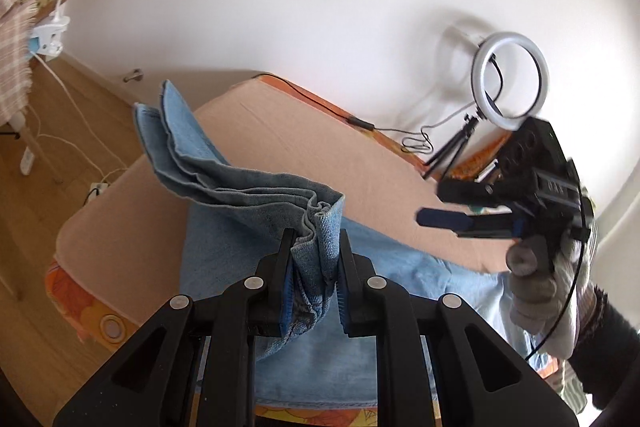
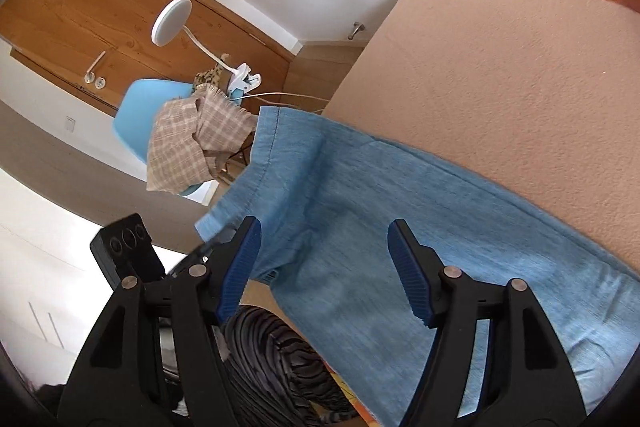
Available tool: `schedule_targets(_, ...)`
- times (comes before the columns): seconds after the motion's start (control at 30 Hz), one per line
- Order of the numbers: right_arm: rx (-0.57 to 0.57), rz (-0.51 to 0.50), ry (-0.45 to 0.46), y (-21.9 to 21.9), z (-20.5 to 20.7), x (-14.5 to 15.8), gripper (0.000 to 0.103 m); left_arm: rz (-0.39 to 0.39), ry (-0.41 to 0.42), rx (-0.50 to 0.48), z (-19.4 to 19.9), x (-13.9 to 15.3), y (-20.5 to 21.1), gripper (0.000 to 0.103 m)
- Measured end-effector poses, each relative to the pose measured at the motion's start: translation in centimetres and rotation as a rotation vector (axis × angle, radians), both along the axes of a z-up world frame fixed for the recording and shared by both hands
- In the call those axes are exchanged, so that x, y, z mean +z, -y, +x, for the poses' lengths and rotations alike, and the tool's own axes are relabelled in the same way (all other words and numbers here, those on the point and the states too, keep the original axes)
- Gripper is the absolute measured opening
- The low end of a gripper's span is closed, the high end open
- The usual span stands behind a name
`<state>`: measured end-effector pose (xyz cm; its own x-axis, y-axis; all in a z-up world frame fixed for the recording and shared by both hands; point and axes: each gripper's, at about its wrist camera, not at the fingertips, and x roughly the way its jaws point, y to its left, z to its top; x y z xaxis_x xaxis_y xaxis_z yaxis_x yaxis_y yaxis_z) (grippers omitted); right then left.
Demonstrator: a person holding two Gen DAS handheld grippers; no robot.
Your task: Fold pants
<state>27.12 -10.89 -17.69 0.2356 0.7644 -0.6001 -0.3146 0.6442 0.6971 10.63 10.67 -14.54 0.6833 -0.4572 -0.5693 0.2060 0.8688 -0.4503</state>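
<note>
Mid-fold: our left gripper (image 1: pixel 314 247) is clamped on the bunched hem of the pants (image 1: pixel 248 187), lifted off the table (image 1: pixel 280 131), right gripper (image 2: pixel 324 267) wide and empty over flat denim; next we probably carry the hem across.

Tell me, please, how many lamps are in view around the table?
2: a ring light on a small tripod at the table's far side, and a white clip-on lamp by the blue chair. Others may be hidden.
</note>
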Motion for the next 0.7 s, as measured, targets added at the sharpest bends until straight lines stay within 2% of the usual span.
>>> schedule_targets(0.1, 0.031, 0.015, -0.061, -2.1, 1.3, -1.9, 0.069, 0.104, 0.011, -0.088, -1.1, -1.4, 3.8, 0.015)
schedule_targets(0.2, 0.072, -0.051, -0.060, -4.1, 1.7, -2.8, 0.069, 0.162, 0.007, -0.145, -2.3, -3.0, 6.9, 0.015)
schedule_targets(0.43, 0.150, -0.176, 0.005, -6.2, 2.5, -1.0, 0.069, 0.311, 0.050, -0.301, -5.1, -5.3, 13.2, 0.015)
schedule_targets(0.57, 0.187, -0.200, -0.005, -6.8, 2.3, 0.3, 0.069, 0.407, 0.088, -0.400, -6.6, -6.1, 16.2, 0.015)
schedule_targets(0.7, 0.171, -0.250, -0.024, -4.8, 1.3, 0.5, 0.069, 0.484, 0.122, -0.500, -8.2, -7.3, 19.2, 0.015)
